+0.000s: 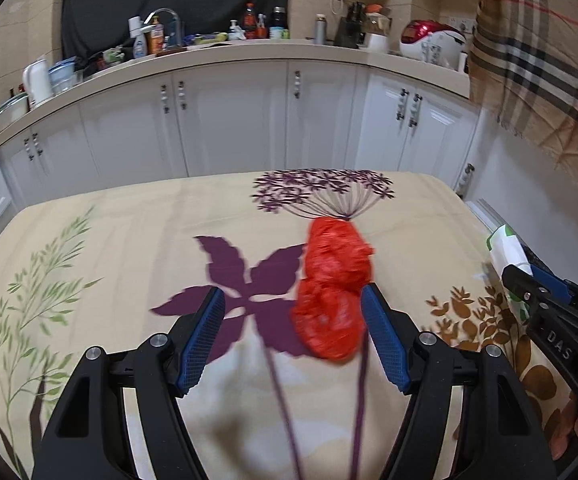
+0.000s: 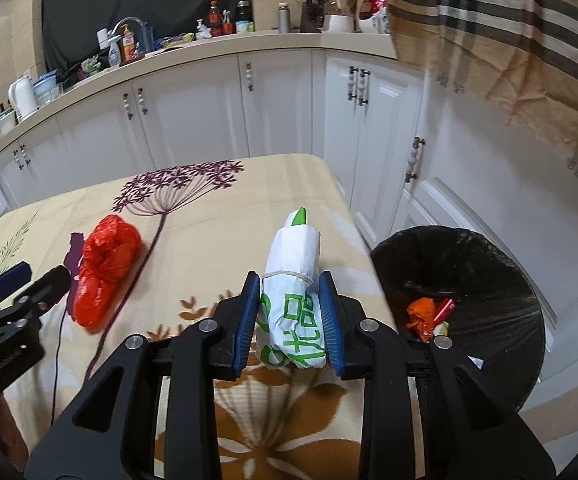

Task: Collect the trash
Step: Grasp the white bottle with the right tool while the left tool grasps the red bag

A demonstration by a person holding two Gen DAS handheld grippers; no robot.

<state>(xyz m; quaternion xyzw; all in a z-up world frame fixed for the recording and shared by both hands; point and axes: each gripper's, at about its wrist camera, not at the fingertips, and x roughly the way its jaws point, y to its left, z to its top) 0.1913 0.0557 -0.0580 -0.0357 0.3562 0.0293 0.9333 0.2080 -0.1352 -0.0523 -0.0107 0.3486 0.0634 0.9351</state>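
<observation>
A crumpled red plastic bag (image 1: 335,276) lies on the flowered tablecloth (image 1: 129,240). My left gripper (image 1: 293,290) stands open, and the bag's near end sits in the gap close to the right finger; the left pad is well clear of it. In the right wrist view my right gripper (image 2: 289,277) is shut on a rolled white bag with green print (image 2: 295,248), held above the table's right edge. The red bag (image 2: 107,268) and the left gripper (image 2: 37,276) show at the left of that view. The right gripper (image 1: 521,276) shows at the right of the left wrist view.
A round bin with a black liner (image 2: 489,280) stands on the floor right of the table, with orange and red scraps (image 2: 429,312) inside. White cabinets (image 1: 229,120) and a cluttered counter run behind. A plaid cloth (image 2: 509,40) hangs at the upper right.
</observation>
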